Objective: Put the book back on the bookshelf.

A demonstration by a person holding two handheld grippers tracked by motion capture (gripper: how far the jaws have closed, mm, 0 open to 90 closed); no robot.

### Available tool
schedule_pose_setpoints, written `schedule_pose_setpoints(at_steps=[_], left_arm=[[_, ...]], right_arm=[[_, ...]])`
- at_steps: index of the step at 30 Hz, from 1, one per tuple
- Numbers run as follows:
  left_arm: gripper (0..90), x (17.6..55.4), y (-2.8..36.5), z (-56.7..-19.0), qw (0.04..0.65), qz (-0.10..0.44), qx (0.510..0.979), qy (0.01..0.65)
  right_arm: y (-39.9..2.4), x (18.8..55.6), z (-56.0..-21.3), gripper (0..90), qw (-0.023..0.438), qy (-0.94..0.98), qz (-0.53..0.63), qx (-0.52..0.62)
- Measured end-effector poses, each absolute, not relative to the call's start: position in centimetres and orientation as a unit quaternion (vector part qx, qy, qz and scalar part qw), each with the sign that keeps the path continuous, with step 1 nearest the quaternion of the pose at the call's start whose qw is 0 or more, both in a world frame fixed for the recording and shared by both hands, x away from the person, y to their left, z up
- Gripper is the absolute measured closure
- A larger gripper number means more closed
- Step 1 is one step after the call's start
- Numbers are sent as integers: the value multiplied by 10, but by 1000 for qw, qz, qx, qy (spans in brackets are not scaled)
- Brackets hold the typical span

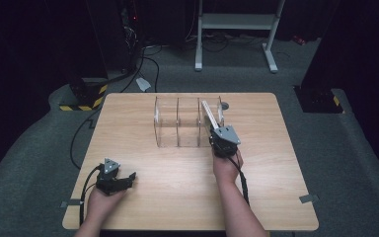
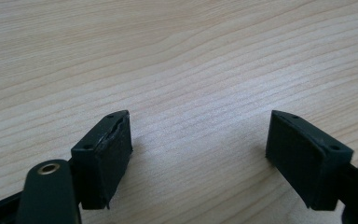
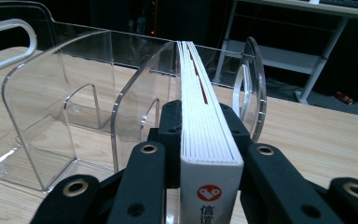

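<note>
Right gripper view: the right gripper clamps a white book by its spine end, held upright on edge, apparently so it can slide into the end slot of the clear 3-slot rack. The book projects forward between both jaws. The left gripper rests on the table, jaws apart, empty.

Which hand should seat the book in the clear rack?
Right. The right gripper is already shut on the book, lined up with the clear rack's rightmost slot. The left gripper rests open, apart from the rack near the table's front.
</note>
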State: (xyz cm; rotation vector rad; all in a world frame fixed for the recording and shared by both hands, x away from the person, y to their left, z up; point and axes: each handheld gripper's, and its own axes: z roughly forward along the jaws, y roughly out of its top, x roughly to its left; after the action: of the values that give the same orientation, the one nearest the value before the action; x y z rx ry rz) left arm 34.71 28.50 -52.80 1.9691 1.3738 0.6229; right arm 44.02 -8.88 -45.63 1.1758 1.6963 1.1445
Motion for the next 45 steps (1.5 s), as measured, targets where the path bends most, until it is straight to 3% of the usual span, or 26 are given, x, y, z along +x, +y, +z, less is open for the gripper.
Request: schedule_pose_setpoints(at_steps=[27, 45], left_arm=[[231, 347, 285, -528, 326, 237, 749, 526], [233, 346, 285, -528, 326, 237, 748, 527]], right_arm=[[-90, 442, -464, 754, 404, 648, 441, 471], [-92, 435, -470, 741, 387, 650, 433, 491]])
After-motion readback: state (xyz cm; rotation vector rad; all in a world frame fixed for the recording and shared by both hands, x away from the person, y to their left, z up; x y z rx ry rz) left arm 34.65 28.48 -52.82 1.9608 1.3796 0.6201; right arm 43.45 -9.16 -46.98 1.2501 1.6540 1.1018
